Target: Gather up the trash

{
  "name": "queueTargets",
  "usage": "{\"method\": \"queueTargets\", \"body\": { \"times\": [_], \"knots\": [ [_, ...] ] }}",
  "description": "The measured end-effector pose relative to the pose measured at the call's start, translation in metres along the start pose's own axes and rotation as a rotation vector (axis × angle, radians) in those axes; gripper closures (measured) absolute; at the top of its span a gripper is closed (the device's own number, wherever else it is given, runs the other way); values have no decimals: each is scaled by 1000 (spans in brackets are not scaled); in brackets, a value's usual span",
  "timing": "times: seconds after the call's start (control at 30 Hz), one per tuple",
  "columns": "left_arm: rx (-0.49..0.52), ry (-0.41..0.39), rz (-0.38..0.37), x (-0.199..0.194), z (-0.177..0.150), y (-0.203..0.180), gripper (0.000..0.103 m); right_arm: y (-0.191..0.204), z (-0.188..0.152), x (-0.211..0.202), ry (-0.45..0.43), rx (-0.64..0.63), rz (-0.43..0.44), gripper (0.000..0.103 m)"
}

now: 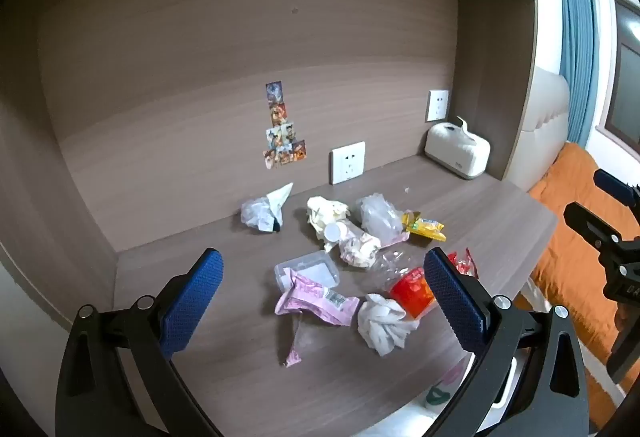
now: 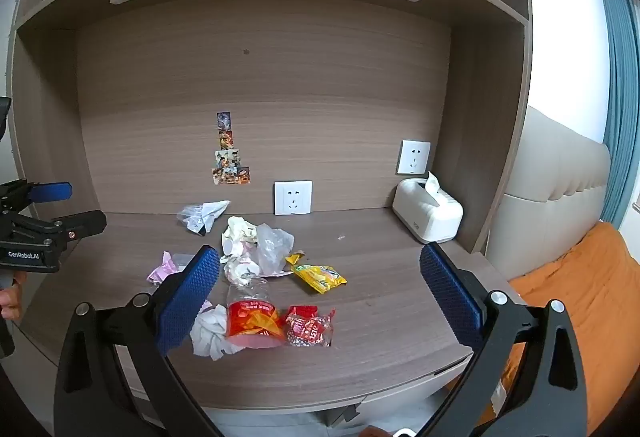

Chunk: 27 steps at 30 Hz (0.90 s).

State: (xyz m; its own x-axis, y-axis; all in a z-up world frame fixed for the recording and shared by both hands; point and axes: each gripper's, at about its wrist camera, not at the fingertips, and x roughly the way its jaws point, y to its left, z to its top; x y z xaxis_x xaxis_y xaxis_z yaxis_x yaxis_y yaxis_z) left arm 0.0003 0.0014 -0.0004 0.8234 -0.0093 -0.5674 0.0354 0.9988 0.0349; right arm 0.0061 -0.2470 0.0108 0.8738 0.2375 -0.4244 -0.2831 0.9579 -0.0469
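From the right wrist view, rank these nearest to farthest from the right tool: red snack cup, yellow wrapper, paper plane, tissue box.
1. Red snack cup, lying just ahead of the right tool, left of centre.
2. Yellow wrapper, mid-desk, centre.
3. Paper plane at the back left and tissue box at the back right: too close to call.

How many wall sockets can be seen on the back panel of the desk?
2. One wall socket sits low on the back panel, just above the desk surface near the middle. The other is higher, to the right, above the tissue box.
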Motion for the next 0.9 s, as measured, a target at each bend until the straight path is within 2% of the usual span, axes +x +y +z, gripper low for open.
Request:
{"method": "queueTargets", "body": {
  "times": [0.3, 0.5, 0.9],
  "knots": [
    [-19, 21, -32, -1, 1, 4, 4, 0, 5, 4, -5, 0, -2, 3],
    [14, 1, -21, -3, 0, -1, 4, 2, 6, -3, -14, -9, 4, 3],
    [11, 3, -26, -3, 2, 1, 4, 4, 6, -3, -11, -12, 9, 3]
  ]
}}
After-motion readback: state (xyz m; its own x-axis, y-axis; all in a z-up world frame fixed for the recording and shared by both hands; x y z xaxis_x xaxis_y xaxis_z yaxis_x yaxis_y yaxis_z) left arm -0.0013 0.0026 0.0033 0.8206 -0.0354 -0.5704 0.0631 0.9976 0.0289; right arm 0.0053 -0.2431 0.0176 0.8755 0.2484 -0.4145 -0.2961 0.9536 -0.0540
